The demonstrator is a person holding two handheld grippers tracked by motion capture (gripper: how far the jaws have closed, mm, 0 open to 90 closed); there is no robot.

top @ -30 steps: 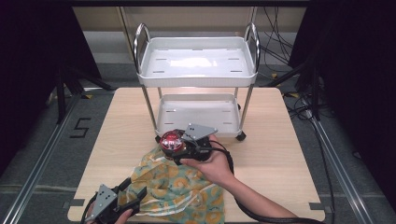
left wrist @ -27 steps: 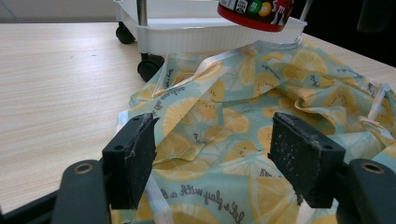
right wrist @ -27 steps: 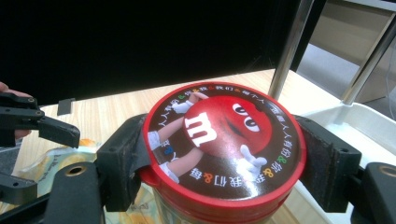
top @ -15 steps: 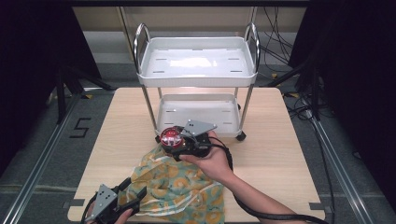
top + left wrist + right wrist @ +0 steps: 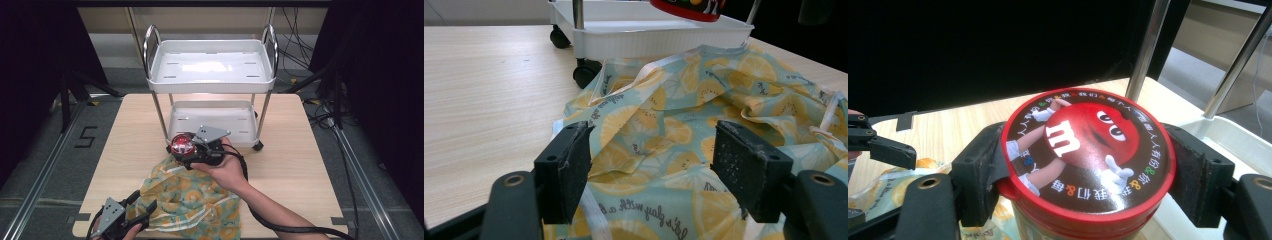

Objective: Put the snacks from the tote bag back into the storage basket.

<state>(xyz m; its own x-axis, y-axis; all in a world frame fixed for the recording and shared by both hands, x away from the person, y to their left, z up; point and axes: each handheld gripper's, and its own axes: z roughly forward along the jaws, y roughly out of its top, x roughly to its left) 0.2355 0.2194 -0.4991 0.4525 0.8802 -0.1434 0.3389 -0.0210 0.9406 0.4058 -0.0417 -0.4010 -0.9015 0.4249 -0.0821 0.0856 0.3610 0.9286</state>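
High view: a pale wooden worktop (image 5: 310, 165) stands on a grey floor with dark curtains to either side, and a black "5" (image 5: 86, 137) is marked on the floor left of it. Beyond the right tongs (image 5: 186, 150) a white two-tier metal trolley with chrome posts (image 5: 212, 75) stands on the worktop. The right tongs are closed on a round red-lidded candy jar (image 5: 182, 145), held above the far edge of a crumpled turquoise cloth printed with yellow lemon slices (image 5: 192, 200). The left tongs (image 5: 142, 210) sit at the cloth's near left edge, jaws apart

Left gripper view: the left tongs (image 5: 651, 160) are wide open with nothing gripped, one pad on each side of a fold of the cloth (image 5: 684, 130). Script runs over the fabric, too small to read whole. Ahead are the trolley's lower tray and castors (image 5: 634, 42), and the jar's red base (image 5: 689, 7) hangs above

Right gripper view: the right tongs (image 5: 1083, 165) clamp the jar (image 5: 1088, 145) by its lid rim. The lid shows a red cartoon candy figure with a white "m", ringed by coloured Chinese characters. The trolley's posts (image 5: 1148, 45) rise just behind
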